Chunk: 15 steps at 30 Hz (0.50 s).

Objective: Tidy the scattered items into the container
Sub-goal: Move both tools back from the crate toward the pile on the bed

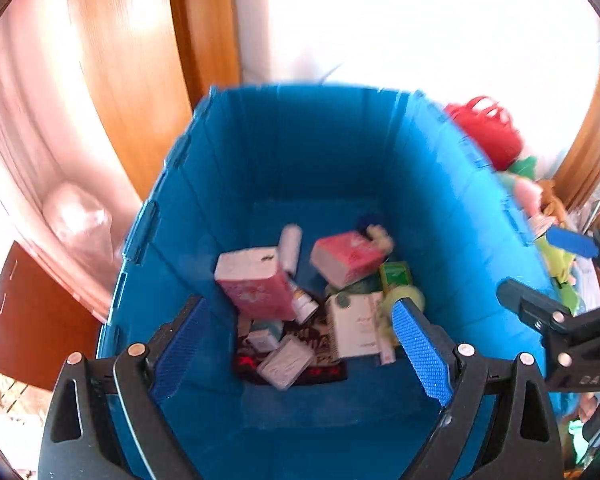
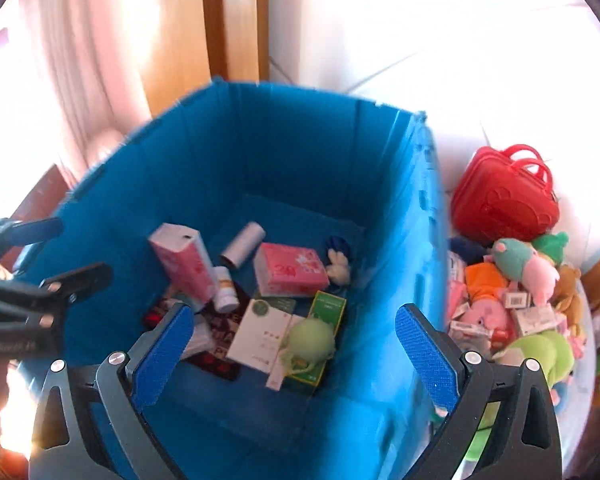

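Note:
A deep blue bin (image 1: 300,148) (image 2: 284,152) holds several items: two pink boxes (image 1: 256,284) (image 2: 292,270), a white box (image 2: 260,332), a white roll (image 2: 244,246), a small bottle (image 2: 224,284) and a green soft ball (image 2: 311,338). My left gripper (image 1: 300,340) is open and empty above the bin's near side. My right gripper (image 2: 296,356) is open and empty above the bin's near right wall. Each gripper shows at the edge of the other's view. Scattered plush toys (image 2: 527,268) and small packets lie in a pile right of the bin.
A red toy case (image 2: 503,196) stands on the white floor beside the pile. A wooden door frame (image 1: 132,80) and pink curtain (image 1: 28,128) rise behind the bin. A dark brown board (image 1: 32,316) lies at the left.

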{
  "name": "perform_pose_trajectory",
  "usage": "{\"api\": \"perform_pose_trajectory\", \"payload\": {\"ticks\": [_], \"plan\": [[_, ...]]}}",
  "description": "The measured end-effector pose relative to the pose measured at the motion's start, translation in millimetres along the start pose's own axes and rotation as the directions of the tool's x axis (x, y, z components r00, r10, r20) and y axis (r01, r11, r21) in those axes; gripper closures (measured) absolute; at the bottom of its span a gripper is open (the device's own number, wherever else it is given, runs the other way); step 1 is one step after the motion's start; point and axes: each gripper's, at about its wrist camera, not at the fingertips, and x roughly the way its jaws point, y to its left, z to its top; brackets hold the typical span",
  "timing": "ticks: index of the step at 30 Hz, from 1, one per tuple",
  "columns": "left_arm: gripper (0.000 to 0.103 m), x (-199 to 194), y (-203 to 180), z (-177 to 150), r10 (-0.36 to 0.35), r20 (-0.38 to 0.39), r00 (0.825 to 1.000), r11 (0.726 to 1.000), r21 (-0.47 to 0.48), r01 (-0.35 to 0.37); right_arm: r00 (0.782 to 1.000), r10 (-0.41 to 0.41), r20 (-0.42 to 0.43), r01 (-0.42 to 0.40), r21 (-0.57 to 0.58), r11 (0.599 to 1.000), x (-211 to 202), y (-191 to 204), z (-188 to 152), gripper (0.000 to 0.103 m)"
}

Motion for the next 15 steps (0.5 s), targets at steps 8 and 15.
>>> {"api": "perform_pose_trajectory", "payload": {"ticks": [8,15], "plan": [[0.004,-69.9,-86.1,-41.7,-0.021,0.237,0.971,1.000,0.002,0.021,0.987,-0.039,0.157,0.022,0.113,0.993,-94.1,-83.8,-98.2,0.001],[0.003,-104.7,-200.1,-81.5,-0.094,0.357,0.929,0.996,0.042,0.085,0.963,-0.192,0.192,0.151,0.209,0.966,-151.8,-183.2,-198.3,0.000]]}}
